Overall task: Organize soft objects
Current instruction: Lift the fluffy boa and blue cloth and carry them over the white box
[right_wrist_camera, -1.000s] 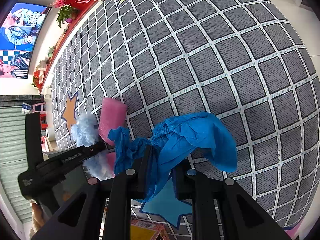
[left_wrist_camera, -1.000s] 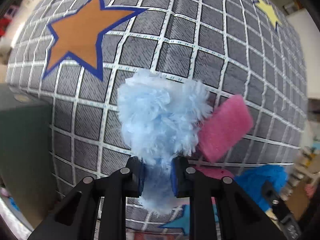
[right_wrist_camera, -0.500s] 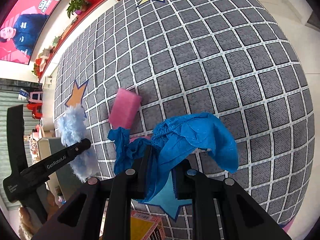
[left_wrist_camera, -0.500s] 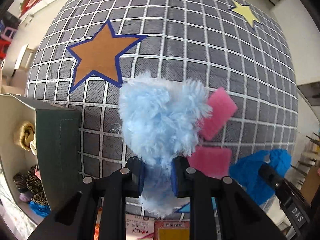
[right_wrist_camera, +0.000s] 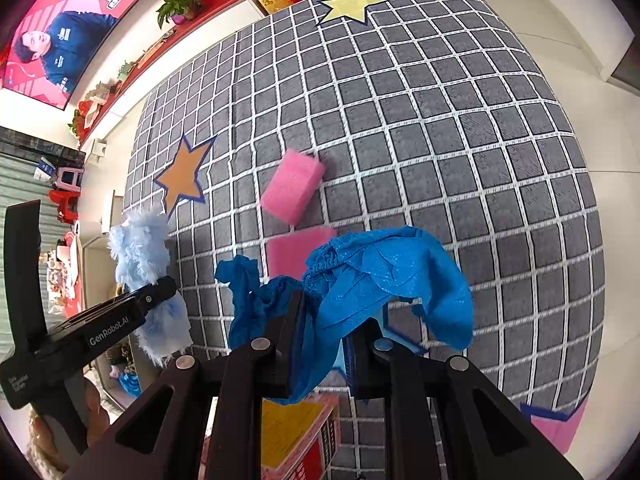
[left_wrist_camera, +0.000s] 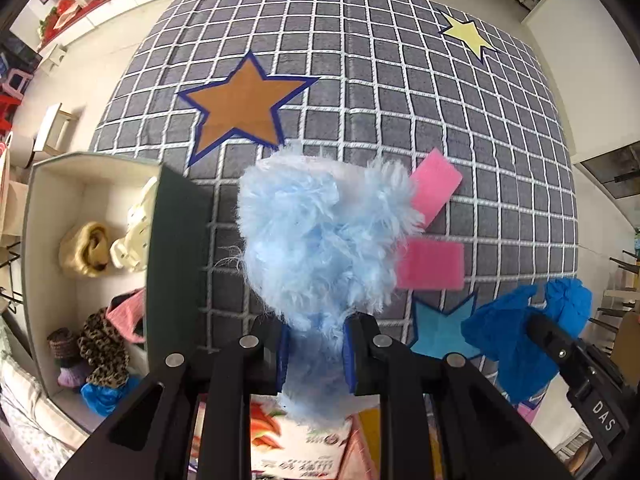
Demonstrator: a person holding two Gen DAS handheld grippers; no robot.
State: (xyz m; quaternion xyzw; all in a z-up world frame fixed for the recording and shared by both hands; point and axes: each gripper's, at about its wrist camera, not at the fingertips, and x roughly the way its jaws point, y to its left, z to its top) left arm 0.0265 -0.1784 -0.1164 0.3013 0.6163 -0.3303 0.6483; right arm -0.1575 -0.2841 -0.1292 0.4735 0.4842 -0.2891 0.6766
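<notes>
My left gripper (left_wrist_camera: 316,354) clenches a shaggy, pale-blue fluffy piece (left_wrist_camera: 320,236), held in the air above the rug (left_wrist_camera: 360,92); my right gripper (right_wrist_camera: 318,344) grips a crinkled, thin blue cover (right_wrist_camera: 384,276), gathered at one edge, also aloft; each shows in the other's view, the left body reading "GenRobot.AI", the right "DAS". Below lies a grey woven rug gridded in white; I count four stars on it: one orange (left_wrist_camera: 244,110), one yellow (left_wrist_camera: 466,36), one teal (left_wrist_camera: 440,330) and, in the right view, a pink point at the rim (right_wrist_camera: 556,426). Two pink foam blocks (left_wrist_camera: 434,188) (left_wrist_camera: 432,264), rectangular, rest near each other on the rug. Beside the rug stands an open box (left_wrist_camera: 176,240), dark green outside, pale inside, holding several soft things: a blond curl, a cream toy, leopard-print cloth, another blue cover.
</notes>
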